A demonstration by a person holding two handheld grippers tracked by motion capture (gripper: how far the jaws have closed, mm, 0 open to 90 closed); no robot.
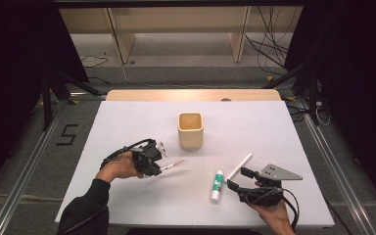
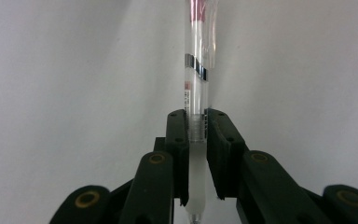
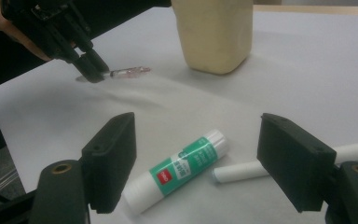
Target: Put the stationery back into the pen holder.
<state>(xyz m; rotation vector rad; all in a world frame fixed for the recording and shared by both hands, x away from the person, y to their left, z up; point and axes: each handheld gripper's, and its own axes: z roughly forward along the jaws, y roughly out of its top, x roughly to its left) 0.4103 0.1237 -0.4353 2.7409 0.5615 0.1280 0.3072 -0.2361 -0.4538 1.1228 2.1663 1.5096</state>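
Pen [image 2: 196, 93] clamped in left claw [image 1: 160, 168], low over worktop [image 1: 127, 127] at 8 o'clock from cup [image 1: 191, 129], likely bound there | right claw [image 3: 196, 163] spread wide around glue stick [image 3: 177, 168], ready to grip.

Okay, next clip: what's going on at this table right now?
A person works at a white table with a gripper in each hand. The left gripper has its jaws shut on a clear pen with a pink end, which lies low over the table. The right gripper is open, its jaws either side of a green-labelled glue stick that lies flat beside a white stick-shaped item. A beige cup stands upright farther back, between the two hands.
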